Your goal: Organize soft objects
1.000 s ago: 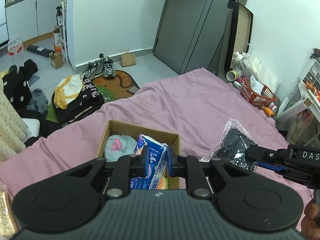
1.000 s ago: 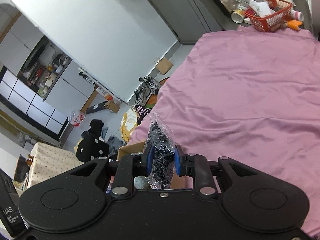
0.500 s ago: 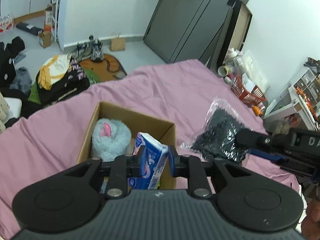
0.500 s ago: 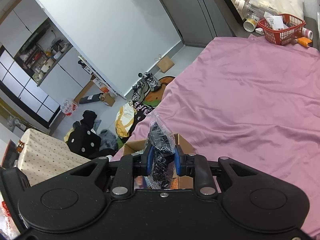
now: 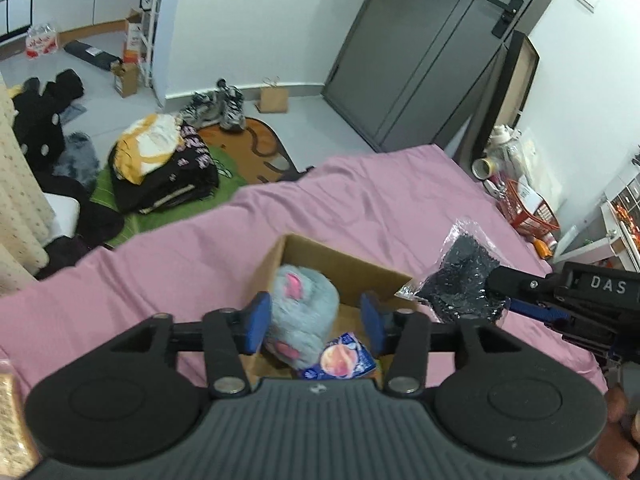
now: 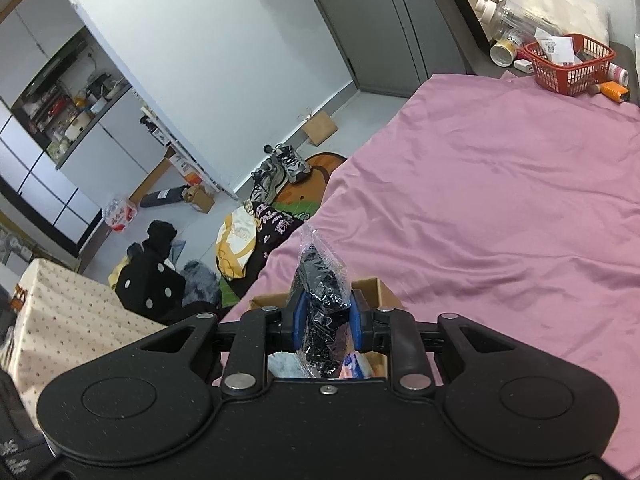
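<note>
Pink bed (image 5: 360,208); only left view shows box's (image 5: 344,264) blue plush (image 5: 304,300).

- A bed (image 5: 384,200) under a smooth pink sheet (image 6: 500,184) fills the room's middle.
- An open cardboard box (image 5: 340,258) sits directly on it.
- A red basket (image 6: 568,64) stands at the far edge.

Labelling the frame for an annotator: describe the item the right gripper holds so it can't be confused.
On the pink bedsheet sits an open brown cardboard box. Just beyond its right corner, the right gripper is clamped on a crinkly clear plastic bag of black fibrous stuff. Unlike the fluffy grey-blue plush toy and blue printed pack inside the box, it is dark, transparent-wrapped and held in the air.
</note>
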Motion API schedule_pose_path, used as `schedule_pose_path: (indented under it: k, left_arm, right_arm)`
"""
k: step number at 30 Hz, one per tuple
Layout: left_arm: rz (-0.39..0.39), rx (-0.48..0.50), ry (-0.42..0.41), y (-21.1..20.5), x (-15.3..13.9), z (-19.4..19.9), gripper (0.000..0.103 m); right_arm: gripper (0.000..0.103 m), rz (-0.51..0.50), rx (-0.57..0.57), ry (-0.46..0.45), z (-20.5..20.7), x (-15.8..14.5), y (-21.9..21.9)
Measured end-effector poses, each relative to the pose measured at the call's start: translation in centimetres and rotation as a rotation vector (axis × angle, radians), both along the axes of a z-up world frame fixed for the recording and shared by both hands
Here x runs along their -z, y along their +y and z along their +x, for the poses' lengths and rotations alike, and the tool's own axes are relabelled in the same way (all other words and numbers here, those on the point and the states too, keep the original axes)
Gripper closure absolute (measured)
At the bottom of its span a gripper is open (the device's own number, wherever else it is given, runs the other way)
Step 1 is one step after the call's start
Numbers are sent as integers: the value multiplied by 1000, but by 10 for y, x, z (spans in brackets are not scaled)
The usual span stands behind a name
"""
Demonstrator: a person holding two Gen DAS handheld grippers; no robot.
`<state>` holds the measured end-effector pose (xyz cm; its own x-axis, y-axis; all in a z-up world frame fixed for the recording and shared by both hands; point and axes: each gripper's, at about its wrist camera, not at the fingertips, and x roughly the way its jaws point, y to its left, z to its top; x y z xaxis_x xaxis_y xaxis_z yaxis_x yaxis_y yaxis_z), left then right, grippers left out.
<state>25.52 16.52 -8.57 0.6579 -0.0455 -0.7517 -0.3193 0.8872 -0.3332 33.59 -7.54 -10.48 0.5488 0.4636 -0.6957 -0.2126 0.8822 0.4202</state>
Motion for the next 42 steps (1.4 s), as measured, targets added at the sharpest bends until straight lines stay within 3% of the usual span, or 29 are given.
schedule_pose_path:
  k: [2, 4, 6, 8, 11, 15, 23, 29, 35, 42]
  left_arm:
    - [0, 5, 0, 4, -5, -1, 48]
    - [-3, 17, -1, 4, -8, -3, 44]
    - [10, 15, 1, 4, -10, -7, 32]
    - [17, 3, 3, 3, -12, -11, 27]
    - [24, 4, 14, 0, -15, -15, 25]
    - [60, 6, 15, -7, -24, -24, 18]
    - [104, 23, 40, -23, -44, -43, 8]
    - [142, 34, 45, -38, -60, -58, 1]
    - [166, 30, 38, -52, -74, -76, 1]
    - [192, 32, 41, -70, -86, -99, 1]
  right_arm:
    - [69, 7, 20, 16, 1, 2, 1]
    - [69, -1, 32, 18, -1, 3, 0]
    - [69, -4, 41, 22, -4, 2, -3]
    - [67, -2, 44, 33, -8, 1, -7]
    - [58, -15, 34, 23, -16, -4, -9]
    - [55, -19, 22, 10, -26, -13, -16]
    - [26, -9, 4, -12, -46, -33, -38]
    - [14, 0, -28, -31, -61, -46, -55]
    - [0, 17, -56, -44, -77, -56, -73]
    - [0, 23, -95, -50, -95, -64, -94]
